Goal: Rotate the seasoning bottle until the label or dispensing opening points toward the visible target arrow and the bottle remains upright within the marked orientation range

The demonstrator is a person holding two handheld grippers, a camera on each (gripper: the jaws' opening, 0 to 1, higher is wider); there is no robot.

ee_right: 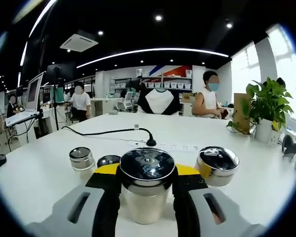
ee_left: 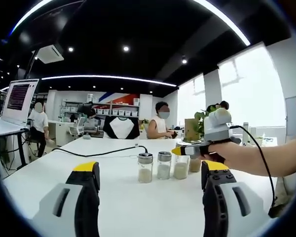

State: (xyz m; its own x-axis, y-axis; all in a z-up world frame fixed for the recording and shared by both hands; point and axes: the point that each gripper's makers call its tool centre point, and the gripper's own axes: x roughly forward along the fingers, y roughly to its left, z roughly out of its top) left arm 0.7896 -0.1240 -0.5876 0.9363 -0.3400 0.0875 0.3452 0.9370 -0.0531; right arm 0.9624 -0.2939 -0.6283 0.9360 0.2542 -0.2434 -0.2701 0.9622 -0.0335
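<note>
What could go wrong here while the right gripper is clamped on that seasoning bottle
The right gripper holds one seasoning bottle in a tight row; turning it could bump the neighbouring bottle on one side or the smaller-looking jar on the other. The grip sits just under the shiny lid, so the glass might slip or tilt off upright. No target arrow is visible, so the turn could overshoot.

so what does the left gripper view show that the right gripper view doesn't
Left gripper view: the row of four seasoning bottles from the side, the right hand-held gripper closing around one, and a forearm.
Right gripper view: a potted plant, and the gripped bottle close up between the jaws, its lid seen from above.
Both: the white table, black cable, seated people.
</note>
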